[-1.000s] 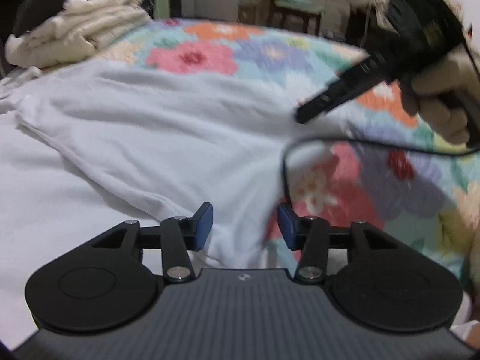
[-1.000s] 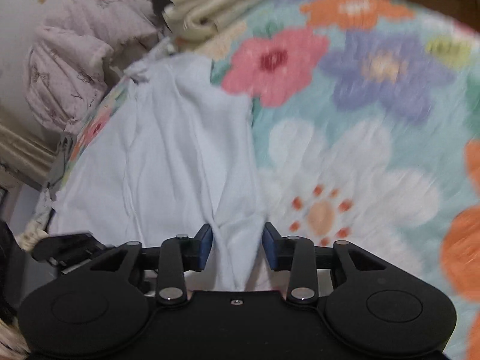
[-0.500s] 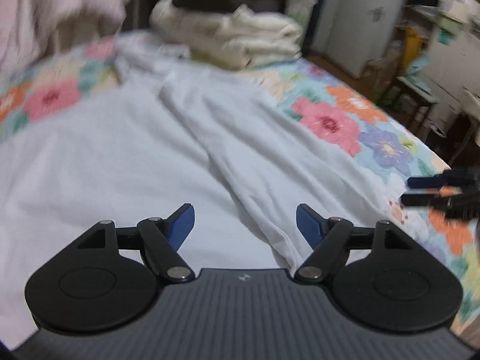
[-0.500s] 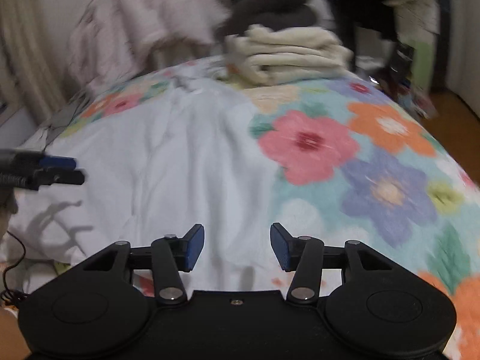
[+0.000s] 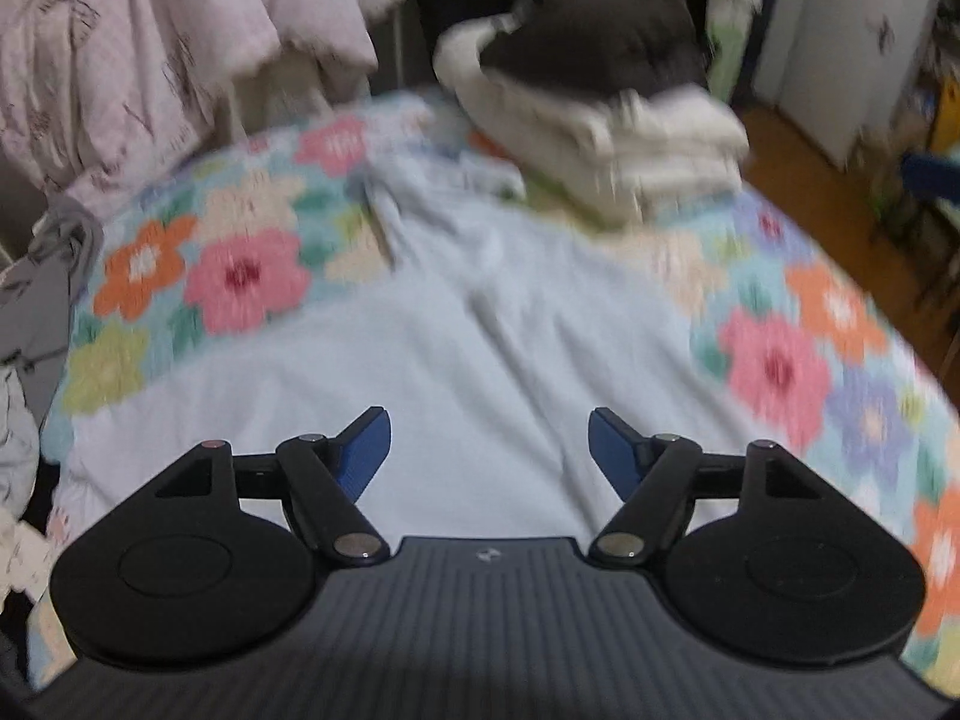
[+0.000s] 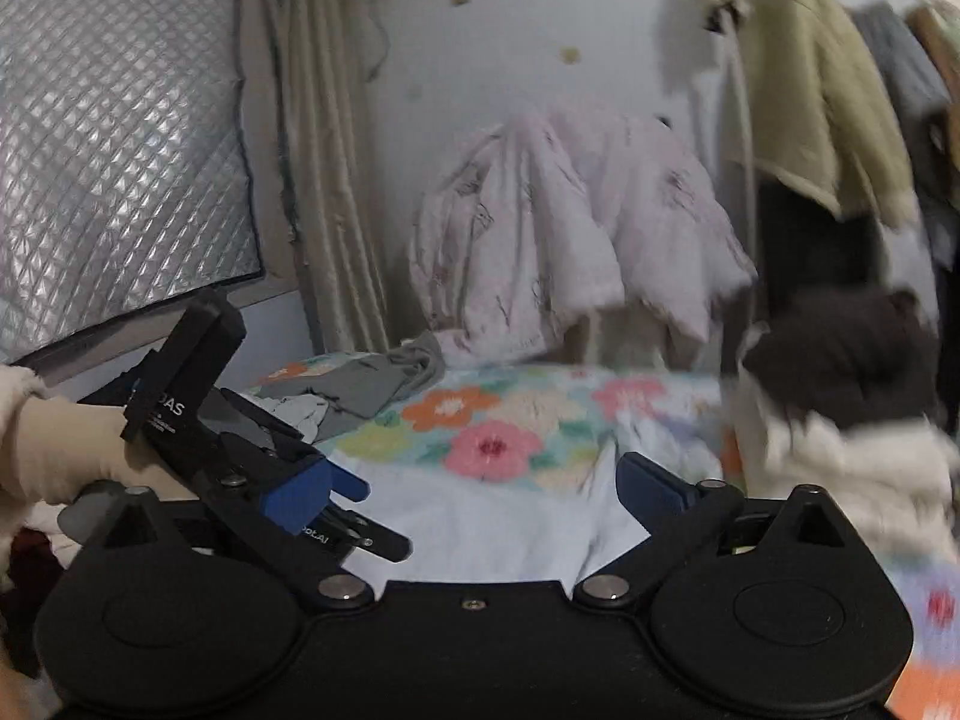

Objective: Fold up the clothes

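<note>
Spread flat across the middle of the bed [image 5: 240, 276], on a coverlet printed with large pink, orange and purple flowers: a pale blue-white cotton garment [image 5: 480, 360], lengthwise creases running toward the far edge, its narrow end bunched near the far end of the bed. Same garment visible in the right wrist view [image 6: 480, 516], lying loose, gripped by nothing.

Left gripper [image 5: 489, 444] raised over the near part of the garment, blue-padded jaws apart, nothing between them, cloth lying below and clear of the pads; jaws opened within the last second and roughly steady since. Right gripper [image 6: 474, 489] held up and looking almost level across the bed, jaws spread very wide and just been opening further, empty. Left gripper seen again from the right wrist view [image 6: 336, 510], held by a hand [image 6: 66, 456] in a cream sleeve at the near left edge of the bed.

At the far right corner of the bed: a stack of folded cream towels or knitwear [image 5: 618, 138] with a dark brown folded piece [image 5: 600, 36] on top. At the far left edge: a crumpled grey garment [image 6: 360, 384]. Behind the bed's far edge: a pale pink quilted cover [image 6: 570, 228] draped in a heap, and a tan coat [image 6: 816, 84] hanging to its right. All somewhat blurred.
</note>
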Tool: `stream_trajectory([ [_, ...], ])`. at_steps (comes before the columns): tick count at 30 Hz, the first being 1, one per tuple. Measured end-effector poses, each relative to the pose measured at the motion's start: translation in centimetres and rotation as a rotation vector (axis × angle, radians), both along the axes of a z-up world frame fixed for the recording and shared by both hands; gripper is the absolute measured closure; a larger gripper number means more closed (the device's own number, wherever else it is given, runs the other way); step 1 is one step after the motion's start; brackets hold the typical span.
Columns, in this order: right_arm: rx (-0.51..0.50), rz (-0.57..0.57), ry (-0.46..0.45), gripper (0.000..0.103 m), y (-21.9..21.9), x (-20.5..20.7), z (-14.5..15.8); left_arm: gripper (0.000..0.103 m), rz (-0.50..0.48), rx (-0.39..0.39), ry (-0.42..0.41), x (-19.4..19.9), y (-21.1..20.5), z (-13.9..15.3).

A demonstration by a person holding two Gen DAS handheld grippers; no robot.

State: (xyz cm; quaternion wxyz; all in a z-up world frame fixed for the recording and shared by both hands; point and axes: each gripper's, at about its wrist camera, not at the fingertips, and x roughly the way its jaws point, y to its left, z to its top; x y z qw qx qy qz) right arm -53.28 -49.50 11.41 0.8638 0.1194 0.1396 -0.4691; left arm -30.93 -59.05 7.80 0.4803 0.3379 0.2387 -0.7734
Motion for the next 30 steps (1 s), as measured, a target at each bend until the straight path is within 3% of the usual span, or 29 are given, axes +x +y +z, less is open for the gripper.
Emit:
stream_trajectory([
  [2,0.006,0.01,0.115,0.002,-3.1,0.7,0.1,0.031,0.028,-0.047,0.033,-0.1,-1.6,0.3],
  [4,0.06,0.024,0.171,0.009,-6.3,0.6,-0.6,0.031,0.043,-0.115,0.019,-0.4,-2.8,-0.1],
  [5,0.096,0.037,0.194,0.015,-7.9,0.5,-1.0,0.031,0.046,-0.14,-0.026,-0.8,-3.4,-0.7],
  [7,0.165,0.066,0.239,0.019,-11.0,0.2,-1.8,0.033,0.053,-0.19,-0.114,-1.5,-4.5,-2.0],
  [10,0.232,0.11,0.349,0.05,-13.9,-0.7,-4.0,0.049,0.076,-0.156,-0.337,-4.0,-6.8,-4.6],
  [11,0.296,0.084,0.346,0.067,-15.1,-1.3,-4.7,0.061,0.056,-0.154,-0.304,-4.4,-7.4,-4.9],
  [12,0.347,0.061,0.289,0.072,-15.9,-1.9,-5.2,0.069,0.035,-0.151,-0.27,-4.9,-8.0,-5.3],
  [14,0.432,0.019,0.125,0.076,-18.0,-3.5,-6.5,0.069,0.025,-0.133,-0.217,-5.8,-9.6,-6.3],
  [15,0.445,-0.006,0.096,0.076,-18.7,-3.5,-7.5,0.069,0.035,-0.119,-0.198,-6.3,-10.5,-6.9],
  [17,0.443,-0.066,0.144,0.076,-19.8,-2.6,-9.6,0.067,0.074,-0.072,-0.181,-6.9,-12.3,-8.0],
  [19,0.412,-0.09,0.16,0.075,-20.5,-1.6,-11.4,0.052,0.122,-0.069,-0.094,-7.1,-14.2,-8.6],
  [21,0.379,-0.113,0.088,0.073,-20.9,-1.9,-13.3,0.04,0.167,-0.067,-0.01,-7.0,-15.6,-9.1],
  [23,0.411,-0.13,0.005,0.072,-22.0,-2.5,-15.0,0.038,0.175,-0.036,0.056,-6.9,-17.3,-9.7],
  [28,0.418,-0.101,0.083,0.066,-24.2,-2.3,-17.7,0.035,0.179,-0.047,0.013,-7.8,-21.5,-11.4],
  [30,0.428,-0.09,0.109,0.054,-24.6,-2.2,-17.9,0.035,0.182,-0.012,0.015,-7.5,-23.8,-11.7],
])
